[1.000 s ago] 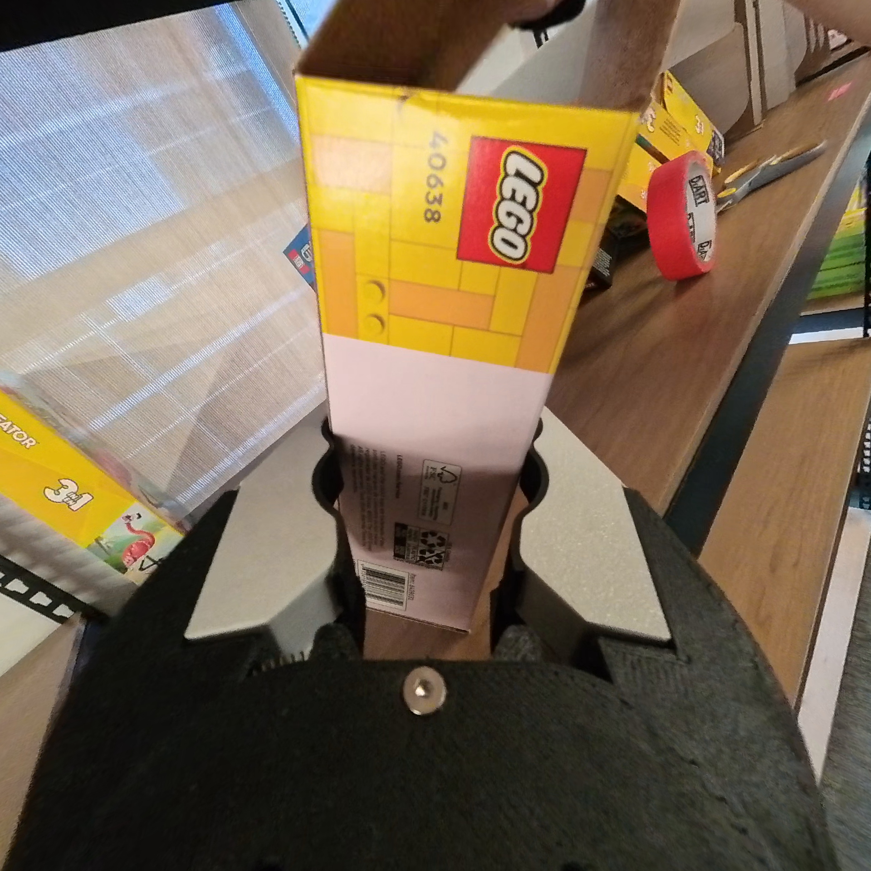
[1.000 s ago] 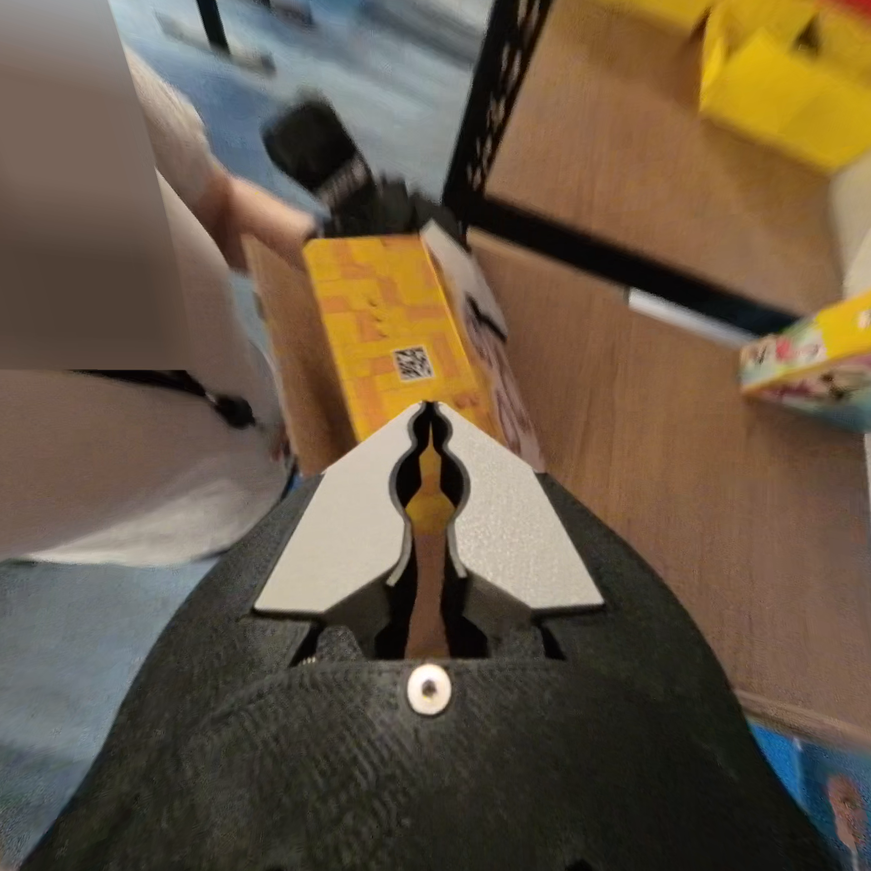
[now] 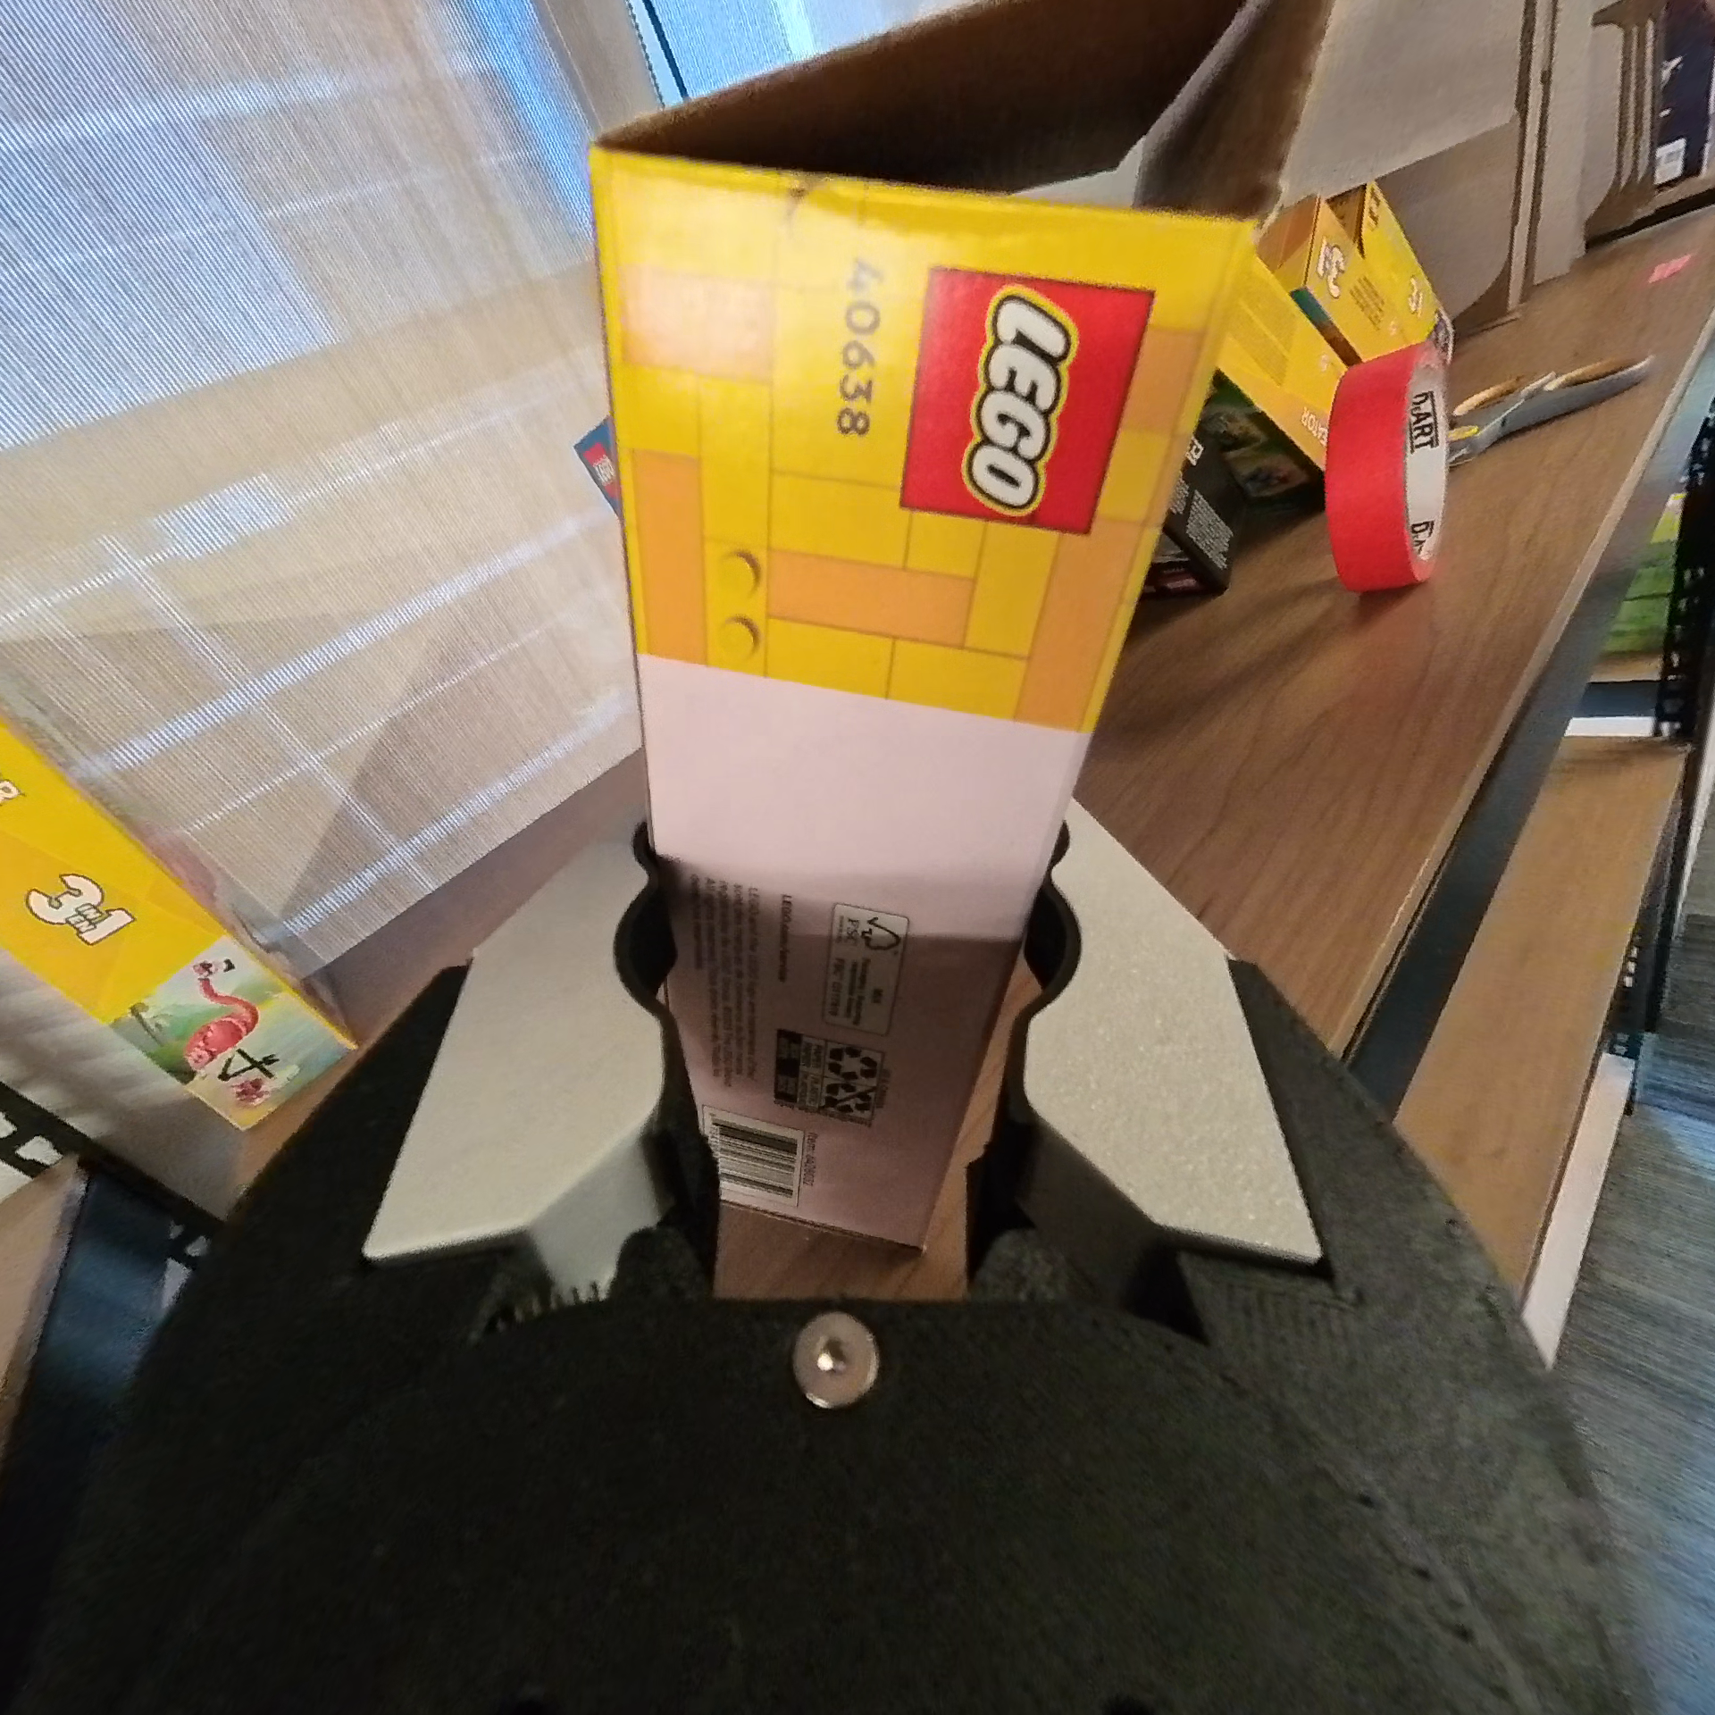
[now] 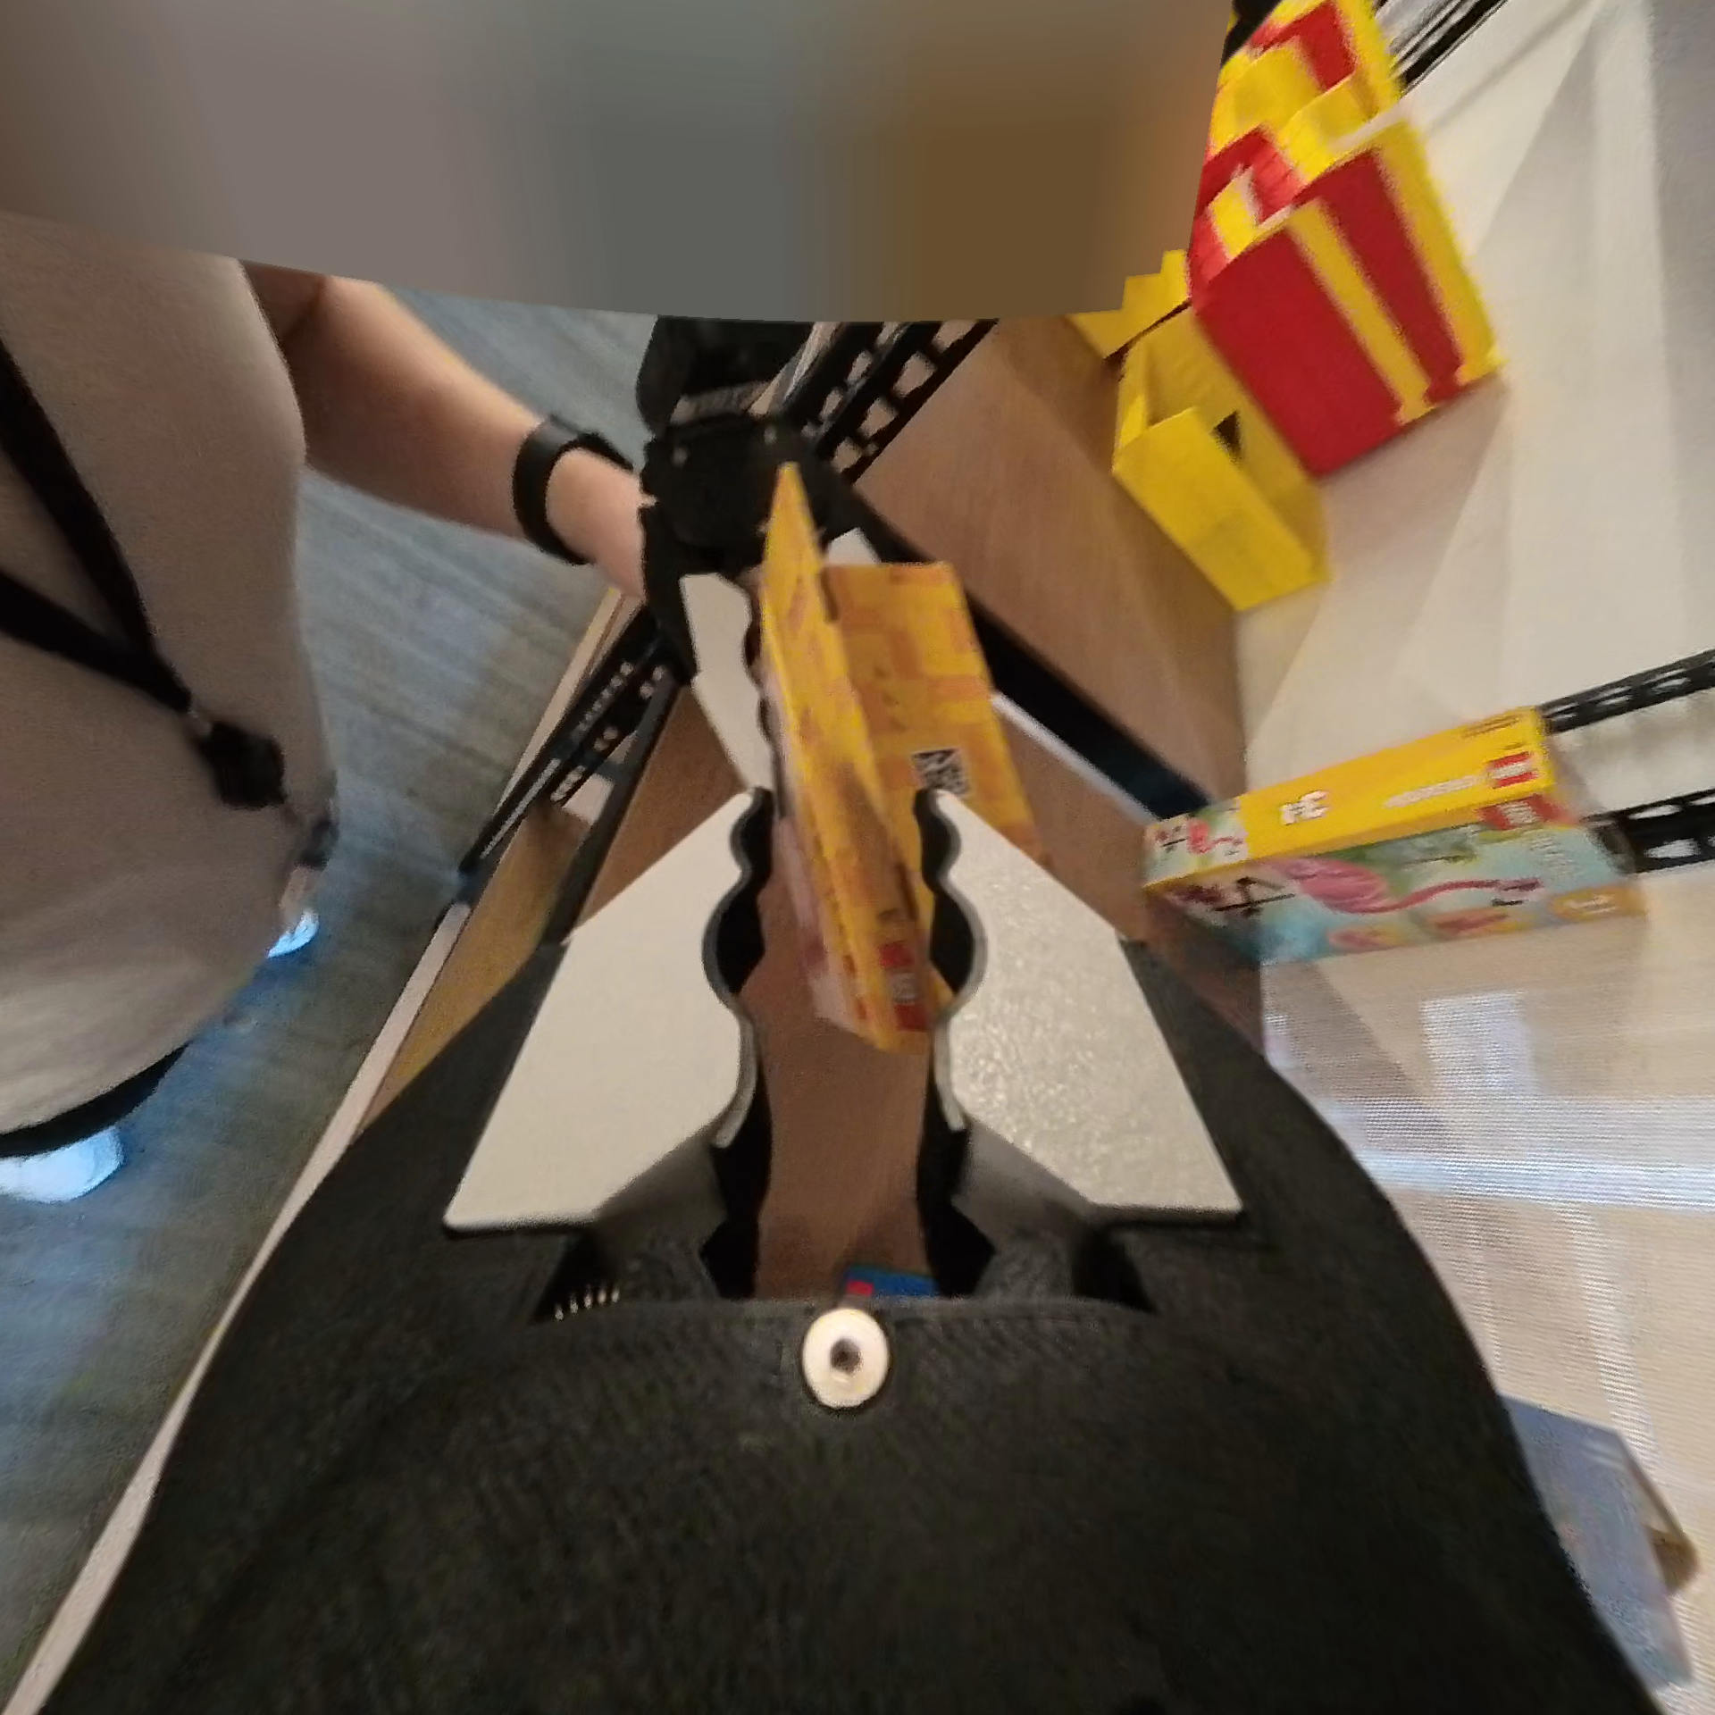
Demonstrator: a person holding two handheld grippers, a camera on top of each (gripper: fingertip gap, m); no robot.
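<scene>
Cardboard box (image 3: 872, 594), yellow and white with one end open and hollow, is held off the wooden table (image 3: 1299, 742) by the left gripper (image 3: 849, 937), whose jaws close on its narrow lower end. It looks light and thin-walled, likely to buckle if squeezed mid-panel, so the folded edges and the closed end seem the firmest places to grasp. In the right wrist view the right gripper (image 4: 840, 817) stands partly parted around the box's far end; contact is unclear.
</scene>
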